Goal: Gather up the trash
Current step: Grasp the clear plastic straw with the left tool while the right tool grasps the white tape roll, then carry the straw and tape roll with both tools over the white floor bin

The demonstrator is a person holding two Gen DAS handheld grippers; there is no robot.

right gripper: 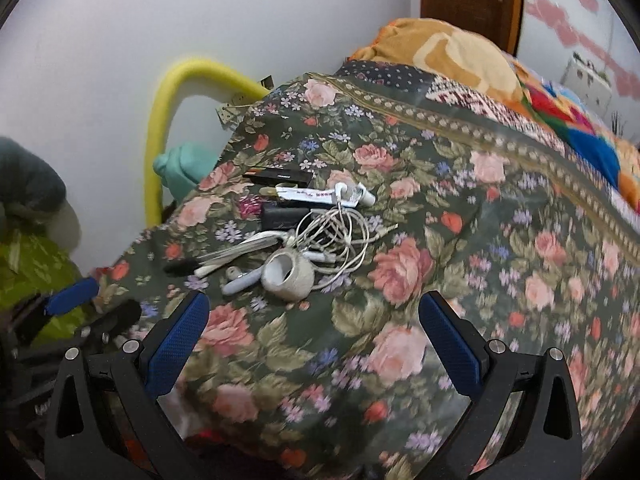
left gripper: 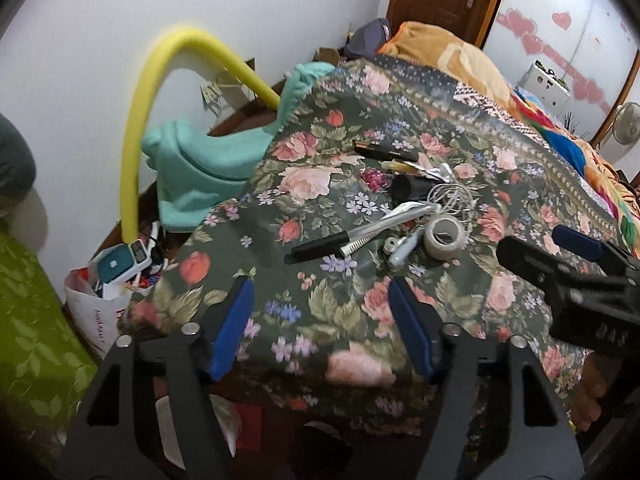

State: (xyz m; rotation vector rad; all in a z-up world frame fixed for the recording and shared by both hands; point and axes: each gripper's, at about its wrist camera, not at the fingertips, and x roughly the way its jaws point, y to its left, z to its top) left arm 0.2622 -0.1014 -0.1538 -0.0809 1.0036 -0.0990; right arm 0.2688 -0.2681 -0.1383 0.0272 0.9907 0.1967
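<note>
Nearest my left camera, the left tool (left gripper: 322, 324) has its blue pads parted about halfway with nothing between them, only floral bedspread (left gripper: 360, 112) showing in the gap. I am holding it over the near corner of the bed, tipped down, so the clutter sits straight ahead of the fingers. The right tool (right gripper: 314, 332) stands wide apart and is just as empty, with the spread under it too; in the left view it comes in from the right edge, beside the pile instead of over it, so I judge the two are not competing for one item.

Ahead of both lies the trash, bunched in one heap near the bed's left edge: a roll of tape (right gripper: 289, 274) closest, touching a tangle of white cable (right gripper: 340, 232), then a black-handled metal tool (left gripper: 352, 234), a small white plastic piece (right gripper: 240, 280), a squeezed tube (right gripper: 332, 194) and a flat dark box (right gripper: 280, 176) farther back. Bunched like that, they can be taken one after another without much travel.

Beyond the bed's left edge, low on the floor, an open white bag (left gripper: 98, 304) already stuffed with odds and ends looks like the likely place for them. A yellow foam tube (left gripper: 160, 92) arches over that gap, and a teal cloth (left gripper: 200, 160) hangs beside it.
</note>
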